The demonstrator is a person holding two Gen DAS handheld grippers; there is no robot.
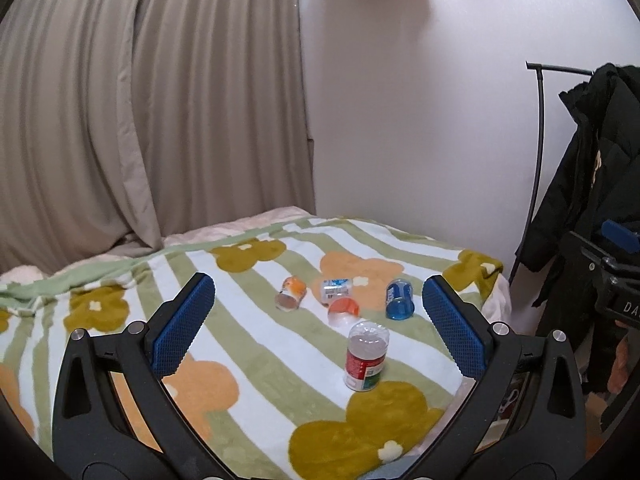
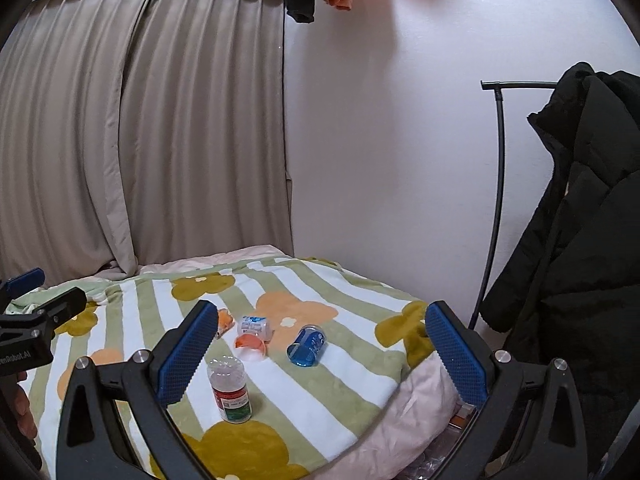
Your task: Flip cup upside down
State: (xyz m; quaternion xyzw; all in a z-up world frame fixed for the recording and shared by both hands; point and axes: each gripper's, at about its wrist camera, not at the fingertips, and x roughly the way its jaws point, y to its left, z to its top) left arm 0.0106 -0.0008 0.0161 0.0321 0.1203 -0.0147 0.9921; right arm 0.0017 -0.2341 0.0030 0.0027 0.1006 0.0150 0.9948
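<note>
Both grippers hang over the near edge of the bed, each with its blue pads spread wide and nothing between them: the left gripper points at the middle of the cups, the right gripper sits a little further right. Neither touches anything.

On the flowered blanket five small plastic cups are scattered. Closest stands the red-and-green labelled cup, and it looks already turned over, its clear base uppermost. Beyond it lie four on their sides: an orange-lidded cup, a blue cup, a white-labelled one and an orange-printed one. My guess is these tipped ones are waiting their turn, and the wide jaws are kept ready for whichever is picked. Soft bedding may let a flipped cup topple.
</note>
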